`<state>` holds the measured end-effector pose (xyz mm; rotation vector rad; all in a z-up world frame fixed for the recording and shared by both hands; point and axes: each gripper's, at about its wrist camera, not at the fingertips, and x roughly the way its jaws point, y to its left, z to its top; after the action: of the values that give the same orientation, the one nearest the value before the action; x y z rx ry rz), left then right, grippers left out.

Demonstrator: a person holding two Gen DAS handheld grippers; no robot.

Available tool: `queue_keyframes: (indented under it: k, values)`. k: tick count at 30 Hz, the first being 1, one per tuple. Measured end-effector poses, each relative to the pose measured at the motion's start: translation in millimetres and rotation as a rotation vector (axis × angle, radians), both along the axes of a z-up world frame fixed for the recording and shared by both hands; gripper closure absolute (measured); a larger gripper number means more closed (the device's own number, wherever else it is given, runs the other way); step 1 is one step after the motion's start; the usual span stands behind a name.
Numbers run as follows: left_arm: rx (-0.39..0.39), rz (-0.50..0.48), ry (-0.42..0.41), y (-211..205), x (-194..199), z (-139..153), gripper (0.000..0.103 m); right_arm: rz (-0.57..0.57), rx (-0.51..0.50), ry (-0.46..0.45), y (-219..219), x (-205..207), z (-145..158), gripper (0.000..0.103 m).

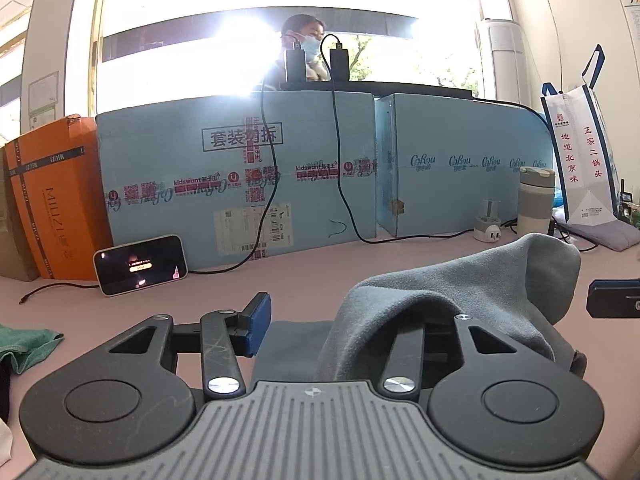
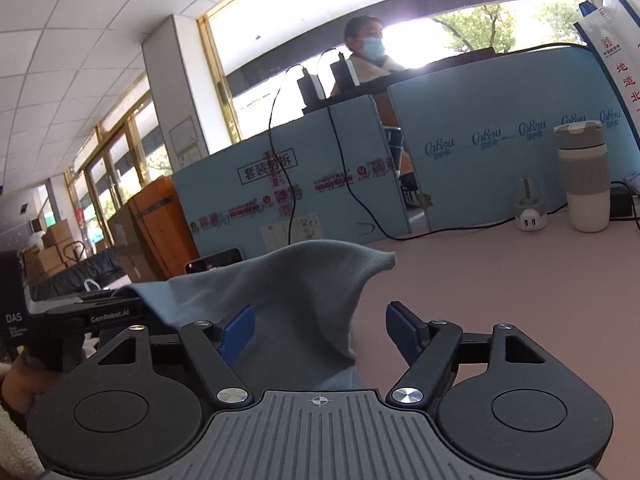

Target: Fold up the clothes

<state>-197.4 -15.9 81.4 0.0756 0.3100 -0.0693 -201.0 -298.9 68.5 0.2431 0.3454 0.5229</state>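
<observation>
Colours noted on the pink surface (image 1: 400, 256).
We record a plain grey-blue cloth (image 1: 460, 292), a green cloth (image 1: 24, 344), blue pads on black fingers (image 2: 404, 332), light-blue cartons (image 1: 240, 176) printed red, an orange box (image 1: 52, 196) with dark bands, a cream-and-grey cup (image 2: 584, 176).

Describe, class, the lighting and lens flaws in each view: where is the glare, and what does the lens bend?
Left wrist view: the window behind the blue boxes blows out to white, flaring over the box top; straight edges bow outward.
Right wrist view: the window glare is milder, the ceiling and boxes curve, and the grey cloth stays sharp.
</observation>
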Motion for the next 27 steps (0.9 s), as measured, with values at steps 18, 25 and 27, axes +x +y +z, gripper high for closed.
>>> queue_keyframes:
  k: [18,25,27]
  values:
    - [-0.002,-0.065,0.044,-22.9,-5.6,-18.6,0.022,0.158,-0.187,0.056,61.2,-9.8,-20.6,0.041]
    - [-0.006,-0.095,0.061,-27.9,-6.3,-23.8,0.022,0.134,-0.244,0.06,67.8,-4.8,-24.0,0.095]
    - [-0.01,-0.096,0.064,-26.8,-6.3,-24.7,0.022,0.128,-0.249,0.047,67.1,-5.2,-22.9,0.099]
